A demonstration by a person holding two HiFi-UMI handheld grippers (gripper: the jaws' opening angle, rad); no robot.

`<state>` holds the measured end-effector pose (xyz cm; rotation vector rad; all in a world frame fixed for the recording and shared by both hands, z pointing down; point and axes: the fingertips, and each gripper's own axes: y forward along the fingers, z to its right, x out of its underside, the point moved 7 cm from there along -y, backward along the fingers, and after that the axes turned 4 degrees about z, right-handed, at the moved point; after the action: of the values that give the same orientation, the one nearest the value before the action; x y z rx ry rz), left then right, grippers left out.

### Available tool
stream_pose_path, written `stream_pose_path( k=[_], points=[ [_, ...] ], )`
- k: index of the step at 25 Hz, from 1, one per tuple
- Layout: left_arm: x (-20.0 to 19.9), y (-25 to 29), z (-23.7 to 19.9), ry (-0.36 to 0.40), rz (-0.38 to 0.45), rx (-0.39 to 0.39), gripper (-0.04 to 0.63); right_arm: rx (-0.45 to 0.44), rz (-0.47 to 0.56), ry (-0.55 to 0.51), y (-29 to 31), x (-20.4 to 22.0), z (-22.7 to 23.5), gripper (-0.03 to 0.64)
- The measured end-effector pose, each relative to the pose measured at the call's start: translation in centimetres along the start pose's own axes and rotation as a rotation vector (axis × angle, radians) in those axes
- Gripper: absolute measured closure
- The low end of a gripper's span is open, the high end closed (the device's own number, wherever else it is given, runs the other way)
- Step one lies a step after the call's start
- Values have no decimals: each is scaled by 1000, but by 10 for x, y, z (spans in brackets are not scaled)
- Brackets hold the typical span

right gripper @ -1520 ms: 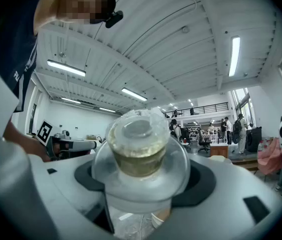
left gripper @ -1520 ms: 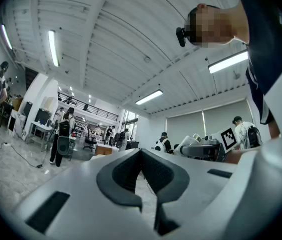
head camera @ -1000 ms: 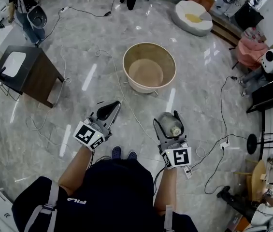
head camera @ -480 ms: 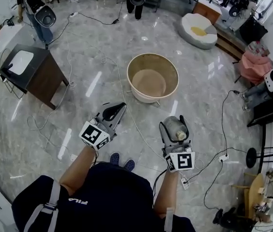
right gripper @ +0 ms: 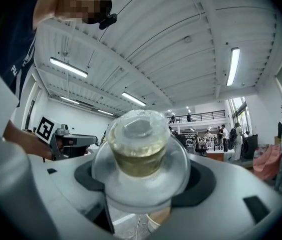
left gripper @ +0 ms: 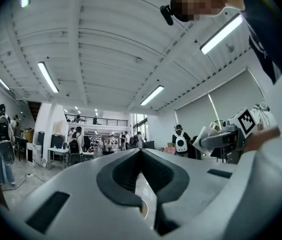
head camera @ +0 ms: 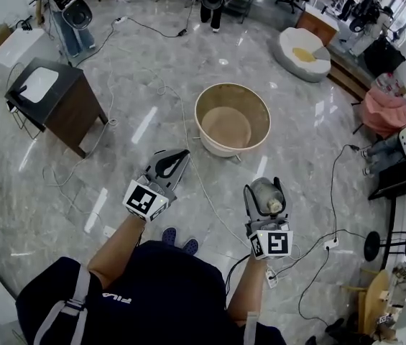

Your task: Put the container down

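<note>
My right gripper (head camera: 265,183) is shut on a clear plastic container (head camera: 266,195) with a pale lid, held in the air above the floor, lid end towards me. In the right gripper view the container (right gripper: 141,149) fills the space between the jaws, and yellowish contents show through its wall. My left gripper (head camera: 182,154) hangs level with it to the left; its jaws meet with nothing between them (left gripper: 141,153). A large beige tub (head camera: 220,148) stands on the marble floor ahead of both grippers, apart from them.
A dark wooden side table (head camera: 59,103) stands at the left. Cables (head camera: 181,121) trail across the floor past the tub, and a power strip (head camera: 330,243) lies at the right. A white beanbag (head camera: 303,49) and several people are at the back.
The head view has drifted, so the tub sits lower and further right in the frame. Both grippers keep their pose, and the container stays in the right one.
</note>
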<state>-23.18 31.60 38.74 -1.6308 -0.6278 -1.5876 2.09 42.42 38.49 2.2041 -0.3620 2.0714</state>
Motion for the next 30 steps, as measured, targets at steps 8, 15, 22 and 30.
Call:
stream_pose_path(
  k=[8,15,22,30],
  points=[
    [1,1,12,-11,-11,5,571,-7,4,17,-7,1,2,256],
    [1,0,25,-3,-21,-3,571,-24,-6,19,-15,5,7,256],
    [0,-1,41,3,-37,-29,571,-38,-9,48,-26,9,16,256],
    [7,-4,52,12,-49,-49,571,-58,-24,51,-36,19,20,256]
  ],
)
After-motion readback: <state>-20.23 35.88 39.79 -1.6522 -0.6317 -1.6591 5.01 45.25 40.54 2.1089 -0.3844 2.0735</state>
